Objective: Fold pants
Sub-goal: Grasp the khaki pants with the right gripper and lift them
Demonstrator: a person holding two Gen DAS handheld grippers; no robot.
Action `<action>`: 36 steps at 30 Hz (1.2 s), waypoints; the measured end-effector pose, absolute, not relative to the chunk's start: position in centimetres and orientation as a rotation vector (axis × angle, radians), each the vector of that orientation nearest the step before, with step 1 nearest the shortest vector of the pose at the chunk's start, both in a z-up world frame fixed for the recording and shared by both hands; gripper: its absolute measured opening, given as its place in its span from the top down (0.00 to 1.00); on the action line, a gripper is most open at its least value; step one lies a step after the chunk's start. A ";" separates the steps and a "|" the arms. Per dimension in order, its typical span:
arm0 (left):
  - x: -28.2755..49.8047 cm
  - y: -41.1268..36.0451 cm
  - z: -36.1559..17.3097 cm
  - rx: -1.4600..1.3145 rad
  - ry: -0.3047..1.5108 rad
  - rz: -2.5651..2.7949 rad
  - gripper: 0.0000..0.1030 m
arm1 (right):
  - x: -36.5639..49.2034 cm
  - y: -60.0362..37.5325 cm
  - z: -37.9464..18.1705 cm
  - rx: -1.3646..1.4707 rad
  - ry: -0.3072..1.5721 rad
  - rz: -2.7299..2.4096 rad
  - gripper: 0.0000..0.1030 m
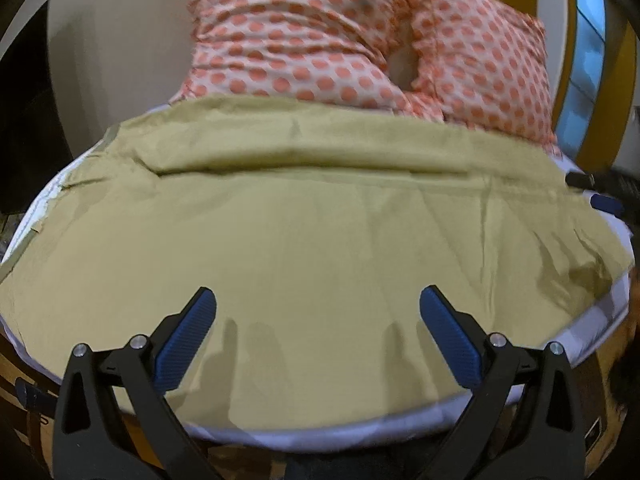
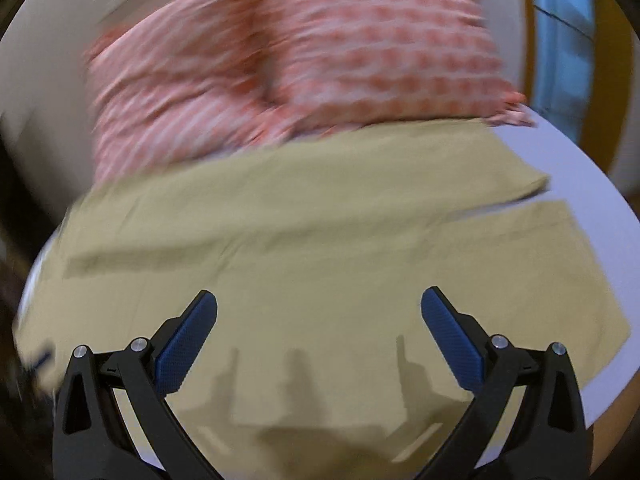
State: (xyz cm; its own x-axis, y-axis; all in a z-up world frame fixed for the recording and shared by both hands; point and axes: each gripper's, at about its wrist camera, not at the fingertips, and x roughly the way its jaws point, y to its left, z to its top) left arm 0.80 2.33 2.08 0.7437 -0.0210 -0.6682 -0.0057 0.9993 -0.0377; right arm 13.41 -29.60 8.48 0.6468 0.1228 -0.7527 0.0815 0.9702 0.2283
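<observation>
Khaki pants (image 1: 312,240) lie spread flat across a white-covered bed (image 1: 320,438), with a long crease running left to right across them. My left gripper (image 1: 318,300) is open and empty, hovering just above the near part of the pants. In the right wrist view the pants (image 2: 320,248) show two leg ends (image 2: 532,216) at the right, lying side by side with a gap between them. My right gripper (image 2: 319,300) is open and empty above the near pants edge. The right wrist view is blurred by motion.
Two pillows with orange dots (image 1: 360,36) stand at the far side, touching the pants' far edge; they also show in the right wrist view (image 2: 304,60). The other gripper's tip (image 1: 600,196) shows at the right. A yellow-framed window (image 1: 588,60) is at the far right. The bed's near edge is just below the grippers.
</observation>
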 end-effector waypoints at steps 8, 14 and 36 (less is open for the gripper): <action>3.7 4.0 4.0 -0.062 0.681 -0.032 0.02 | 32.1 -38.5 6.0 0.414 1.019 -0.382 0.40; 5.9 4.8 4.1 -0.055 0.692 -0.026 0.02 | 38.2 -41.4 2.3 0.546 1.050 -0.543 0.39; 3.7 8.6 6.0 -0.169 0.584 -0.012 0.02 | 13.4 -46.0 4.8 0.823 0.572 -0.100 0.96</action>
State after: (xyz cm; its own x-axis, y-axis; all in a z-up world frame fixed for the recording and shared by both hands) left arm 3.65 8.58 6.01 0.8347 -0.0590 -0.5475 -0.0367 0.9861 -0.1623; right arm 13.37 -45.99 4.82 0.8454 0.1322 -0.5176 0.2996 0.6848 0.6643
